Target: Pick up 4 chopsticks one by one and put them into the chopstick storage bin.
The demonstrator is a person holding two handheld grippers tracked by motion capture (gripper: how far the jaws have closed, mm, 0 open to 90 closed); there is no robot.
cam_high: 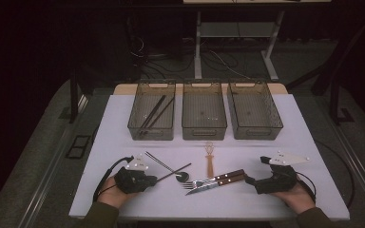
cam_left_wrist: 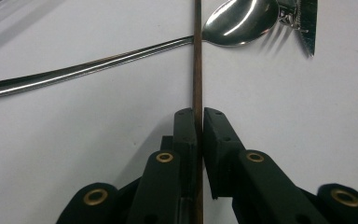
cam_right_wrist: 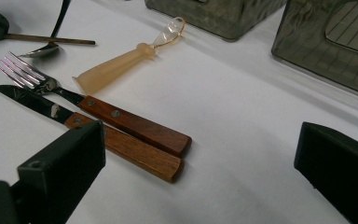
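Observation:
My left gripper rests at the front left of the white table, shut on one end of a dark brown chopstick that runs out towards the table's middle. The chopstick crosses over a metal spoon near its bowl. A wooden-handled fork and knife lie side by side in the middle front. My right gripper stands open just right of their handles, nothing between its jaws. A translucent amber-handled utensil lies behind the fork.
Three smoky plastic bins line the back of the table: the left bin holds dark chopsticks, the middle bin and right bin look bare. The table edge is near the person's hands.

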